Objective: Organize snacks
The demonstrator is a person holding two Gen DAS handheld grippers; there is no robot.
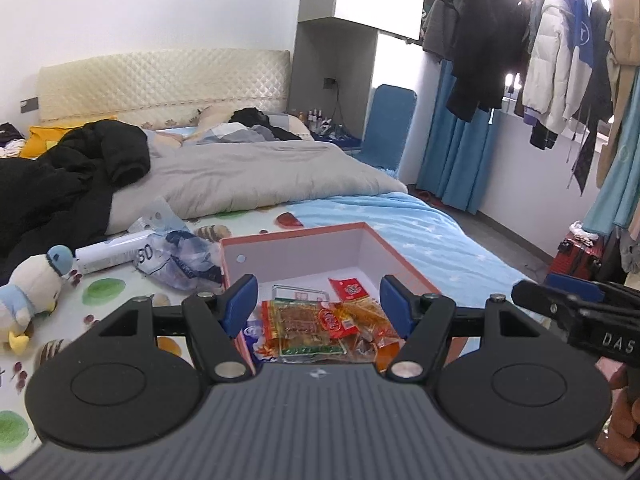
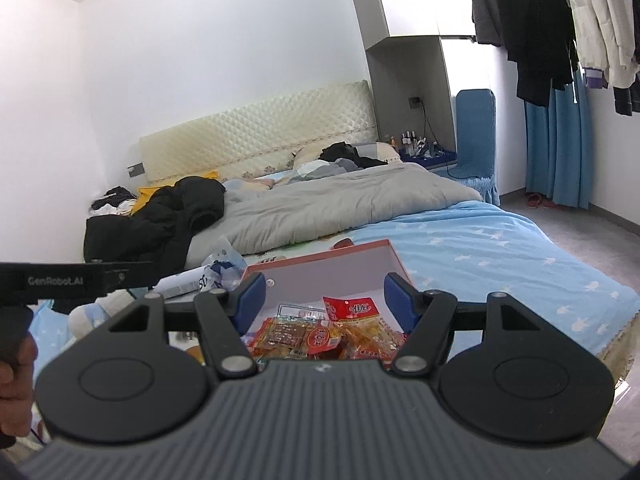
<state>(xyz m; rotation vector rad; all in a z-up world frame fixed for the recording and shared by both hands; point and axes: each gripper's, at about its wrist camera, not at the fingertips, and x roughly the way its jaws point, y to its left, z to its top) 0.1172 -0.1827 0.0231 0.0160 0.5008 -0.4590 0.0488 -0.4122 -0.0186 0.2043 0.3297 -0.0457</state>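
A shallow box [image 1: 294, 236] with an orange rim and white inside lies on the bed. Several snack packets sit in its near half: a red packet [image 1: 349, 288], a clear-topped packet [image 1: 298, 295] and a heap of orange ones [image 1: 316, 330]. My left gripper [image 1: 318, 300] hovers at the box's near end, open, its blue pads [image 1: 240, 300] apart with nothing between them. In the right wrist view the same box [image 2: 320, 258] and red packet [image 2: 352, 309] lie ahead of my right gripper [image 2: 326, 298], which is also open and empty.
Left of the box lie crumpled plastic bags [image 1: 176, 260], a white tube [image 1: 108, 254] and a plush penguin [image 1: 28, 300]. A grey duvet [image 1: 260, 172] and black jacket [image 1: 72, 168] cover the far bed. Hanging clothes [image 1: 552, 60] and a red suitcase [image 1: 576, 252] stand right.
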